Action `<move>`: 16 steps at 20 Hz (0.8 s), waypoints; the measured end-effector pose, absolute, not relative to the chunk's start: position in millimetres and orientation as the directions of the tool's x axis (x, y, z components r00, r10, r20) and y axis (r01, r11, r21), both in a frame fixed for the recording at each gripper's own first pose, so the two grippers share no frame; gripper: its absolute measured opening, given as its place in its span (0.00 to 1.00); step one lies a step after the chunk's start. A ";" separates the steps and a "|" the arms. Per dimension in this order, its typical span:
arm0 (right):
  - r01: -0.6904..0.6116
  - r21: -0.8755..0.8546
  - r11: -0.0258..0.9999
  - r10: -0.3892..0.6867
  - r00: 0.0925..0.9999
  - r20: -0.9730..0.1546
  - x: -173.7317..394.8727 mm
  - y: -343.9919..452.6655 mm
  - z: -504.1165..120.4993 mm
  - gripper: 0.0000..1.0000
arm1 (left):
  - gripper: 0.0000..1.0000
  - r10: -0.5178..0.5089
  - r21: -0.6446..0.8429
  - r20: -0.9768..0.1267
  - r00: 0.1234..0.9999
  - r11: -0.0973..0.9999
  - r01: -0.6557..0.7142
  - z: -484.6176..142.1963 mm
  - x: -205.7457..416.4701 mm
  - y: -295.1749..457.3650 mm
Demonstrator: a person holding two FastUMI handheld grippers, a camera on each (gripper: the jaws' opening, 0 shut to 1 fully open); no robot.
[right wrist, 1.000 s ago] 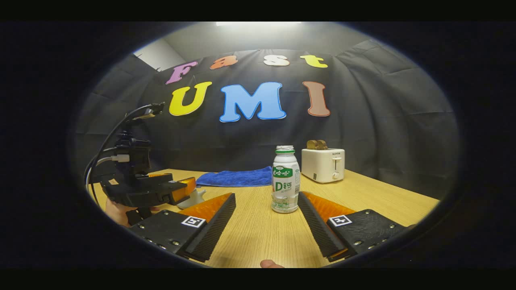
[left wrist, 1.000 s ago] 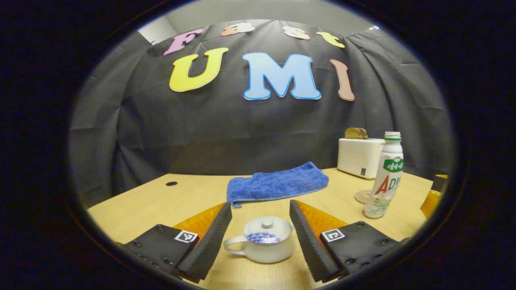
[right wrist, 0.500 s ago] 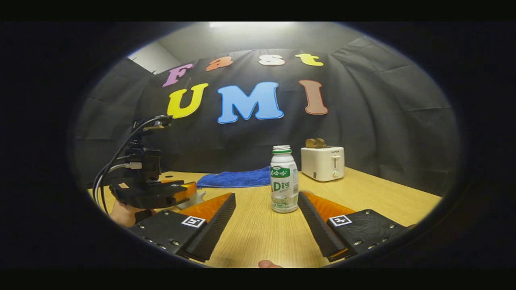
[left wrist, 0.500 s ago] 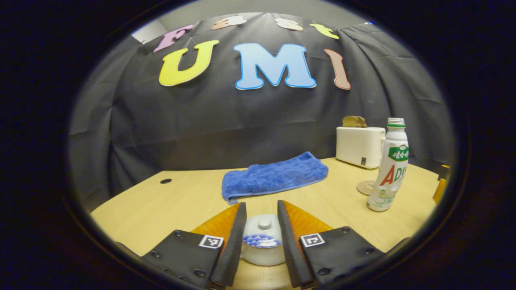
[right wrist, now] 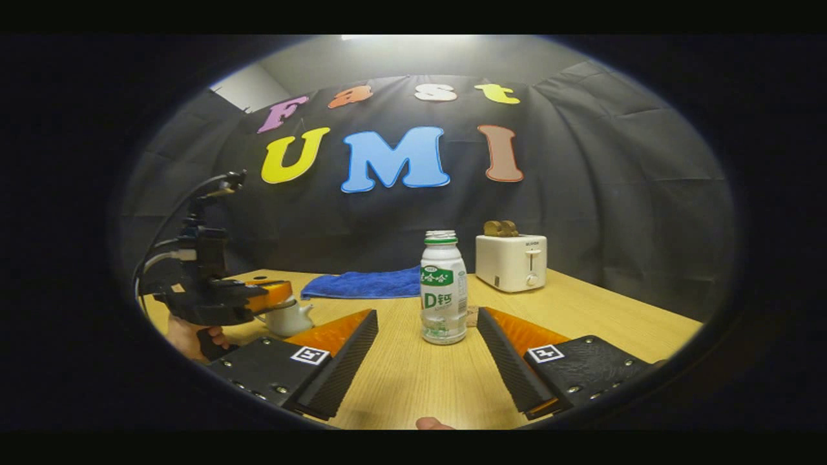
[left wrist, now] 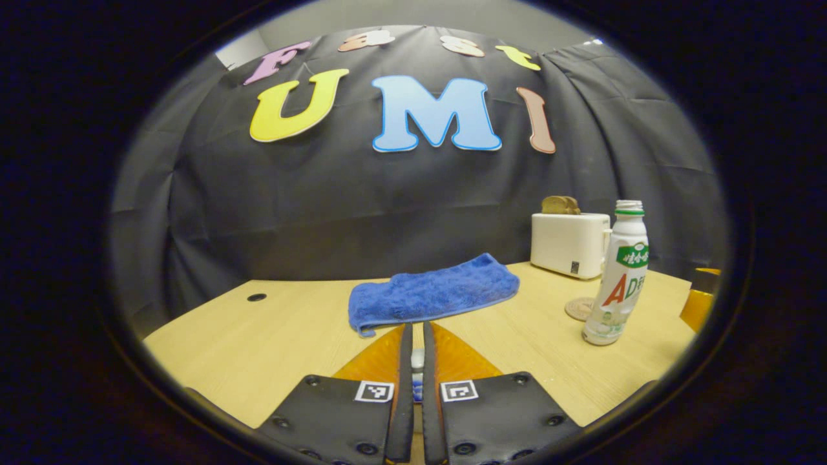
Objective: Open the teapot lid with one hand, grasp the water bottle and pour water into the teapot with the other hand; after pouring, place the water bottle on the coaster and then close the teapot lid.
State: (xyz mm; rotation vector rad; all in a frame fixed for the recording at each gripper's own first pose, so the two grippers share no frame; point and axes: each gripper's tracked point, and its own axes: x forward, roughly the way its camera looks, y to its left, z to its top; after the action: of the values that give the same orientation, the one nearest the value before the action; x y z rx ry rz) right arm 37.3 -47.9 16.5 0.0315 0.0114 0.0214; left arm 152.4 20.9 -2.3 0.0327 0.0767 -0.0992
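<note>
My left gripper (left wrist: pixel 417 330) is closed down on the knob of the white teapot lid (left wrist: pixel 418 358), which shows as a sliver between its fingers. In the right gripper view that left gripper (right wrist: pixel 258 302), held by a hand (right wrist: pixel 187 336), sits on top of the white teapot (right wrist: pixel 289 318). The white water bottle (right wrist: pixel 443 290) with a green neck band stands upright on the table, just beyond the tips of my open right gripper (right wrist: pixel 426 316). The bottle (left wrist: pixel 617 278) stands at the right, with the round coaster (left wrist: pixel 579 309) just behind it.
A blue towel (left wrist: pixel 433 294) lies folded mid-table. A white toaster (left wrist: pixel 568 244) with bread in it stands at the back right, behind the coaster. The wooden table (right wrist: pixel 413 381) has a small cable hole (left wrist: pixel 256 298) at the far left.
My left gripper has moved down over the teapot and closed from wide open onto the lid knob. The right gripper stays open and has shifted slightly, with the bottle more centred between its fingers.
</note>
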 end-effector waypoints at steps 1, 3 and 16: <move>-0.022 0.031 0.999 0.022 1.000 -0.010 41.3 -50.1 18.2 0.96 | 0.12 -0.097 0.026 -0.051 0.994 0.995 0.099 7.0 147.5 22.0; -0.021 0.025 0.999 0.022 1.000 -0.011 51.3 -55.4 23.5 0.95 | 0.13 -0.104 0.015 -0.005 0.995 0.994 0.105 20.8 137.7 22.2; 0.006 -0.018 1.000 -0.008 0.990 -0.138 138.3 -67.1 -8.1 0.95 | 0.12 -0.125 -0.096 0.067 0.990 0.987 0.131 46.7 114.7 36.0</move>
State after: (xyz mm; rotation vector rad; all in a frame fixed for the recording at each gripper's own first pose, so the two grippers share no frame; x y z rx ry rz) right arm 138.3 -67.1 -8.1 -0.0174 0.1387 -0.0069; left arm 114.7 36.0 46.7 -0.1007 -0.0613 -0.1285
